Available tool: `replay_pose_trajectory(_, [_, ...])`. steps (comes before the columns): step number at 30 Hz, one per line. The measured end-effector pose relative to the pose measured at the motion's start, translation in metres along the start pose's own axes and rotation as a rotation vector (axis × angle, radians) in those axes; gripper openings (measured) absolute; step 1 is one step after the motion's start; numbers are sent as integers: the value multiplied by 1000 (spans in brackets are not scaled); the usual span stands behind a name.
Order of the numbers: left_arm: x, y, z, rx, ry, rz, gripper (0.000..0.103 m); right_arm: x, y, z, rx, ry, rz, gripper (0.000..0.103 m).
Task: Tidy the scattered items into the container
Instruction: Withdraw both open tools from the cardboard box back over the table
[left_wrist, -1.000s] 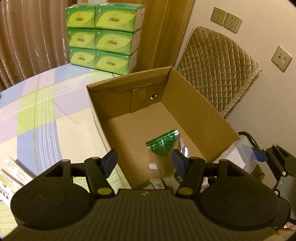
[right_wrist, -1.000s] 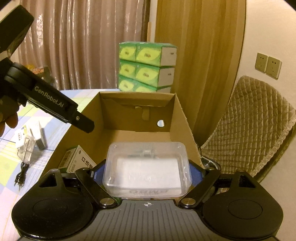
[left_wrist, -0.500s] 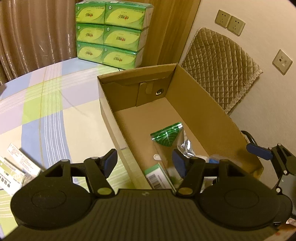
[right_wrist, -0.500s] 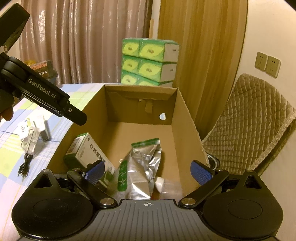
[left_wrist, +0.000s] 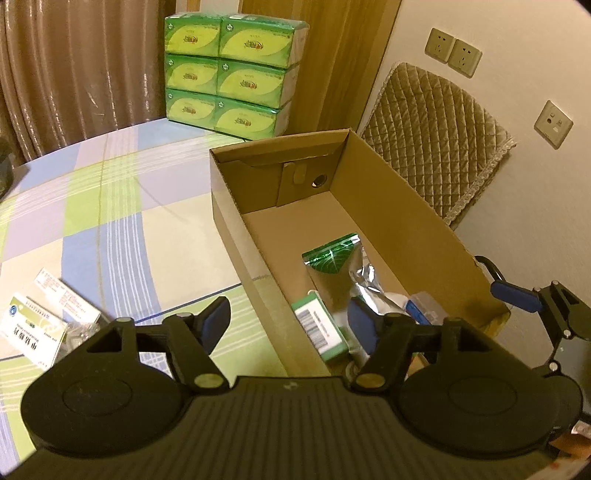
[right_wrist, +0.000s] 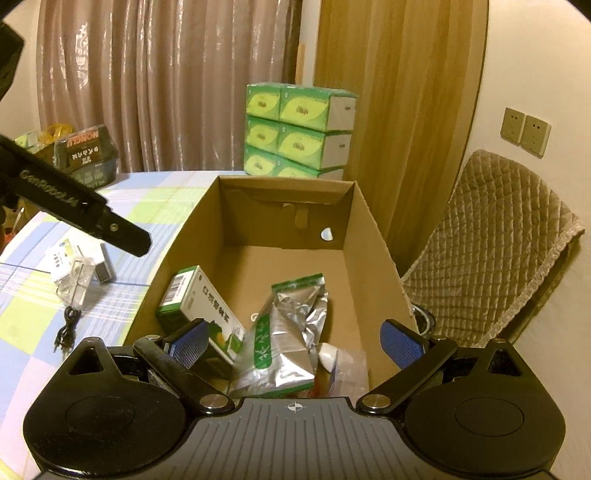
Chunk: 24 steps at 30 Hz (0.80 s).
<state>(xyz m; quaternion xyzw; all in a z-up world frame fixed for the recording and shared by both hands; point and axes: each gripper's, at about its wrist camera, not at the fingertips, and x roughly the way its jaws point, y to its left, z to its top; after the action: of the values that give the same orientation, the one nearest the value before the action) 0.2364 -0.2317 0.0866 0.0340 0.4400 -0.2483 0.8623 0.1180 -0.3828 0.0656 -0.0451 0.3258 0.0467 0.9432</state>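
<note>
My left tool (left_wrist: 288, 325) is empty, its jaws opening above the cardboard box's (left_wrist: 236, 236) near wall. My right tool (right_wrist: 295, 341) stands wide and empty over the box, where a foil pouch (right_wrist: 291, 332) and green carton (right_wrist: 195, 299) lie. Small boxes (left_wrist: 33, 325) on the bench (left_wrist: 110, 221) remain, likely my next pick.
</note>
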Motion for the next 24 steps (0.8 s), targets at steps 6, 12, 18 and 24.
replay_pose_trajectory(6, [-25,7,-16,-12,-18,8,69,-16,10,-1,4,5,3,98])
replay_pose_trajectory(12, [-52,16,-35,-31,-43,21,76,-29,25,0,-10,-2,17,98])
replay_pose_trajectory(18, [-78,33,-58,-46,-64,55,87,-41,44,1,-32,-19,40,101])
replay_pose_trajectory(24, [-104,61,-86,-66,-87,124,97,-46,67,2,-57,-25,73,101])
